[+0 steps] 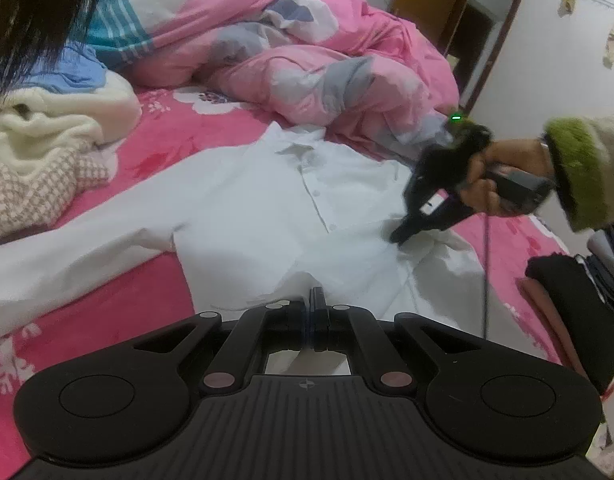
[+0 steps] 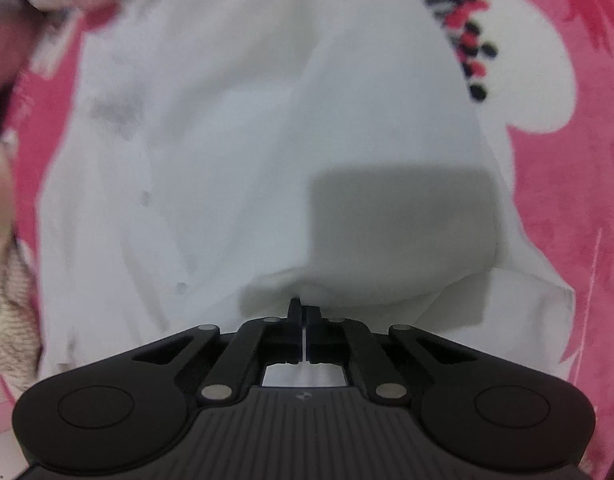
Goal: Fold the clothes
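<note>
White shirt (image 1: 267,208) lies spread, buttoned front up, on pink bedsheet (image 1: 119,304).

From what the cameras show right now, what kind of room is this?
Most likely a bedroom at home. A white shirt lies spread on a bed with a pink flowered sheet, a crumpled pink quilt is heaped behind it, and a wooden door frame stands by the wall.

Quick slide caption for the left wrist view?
Left tongs pinch the white shirt's hem on the pink bed sheet while the right tongs grip its far side.
</note>
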